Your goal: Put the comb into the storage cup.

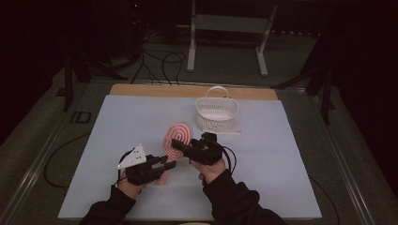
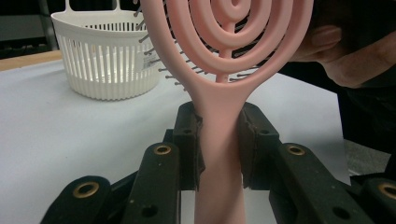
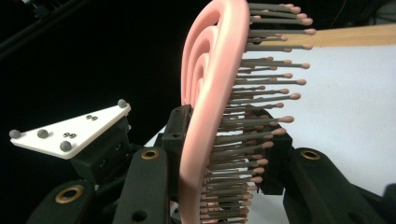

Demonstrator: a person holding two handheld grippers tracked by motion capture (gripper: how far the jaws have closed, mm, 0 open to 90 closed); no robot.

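Note:
A pink hairbrush with a spiral open head is held above the pale sheet, between both grippers. My left gripper is shut on its handle; in the left gripper view the handle is pinched between the two black pads. My right gripper closes across the brush head, with one pad on the pink back and the other against the tips of the bristles. The left gripper's white three-cornered plate shows beside it.
A white slatted basket with a handle stands behind the brush, right of centre; it also appears as the basket in the left gripper view. A thin white stick lies at its foot. The table's wooden back edge borders the sheet.

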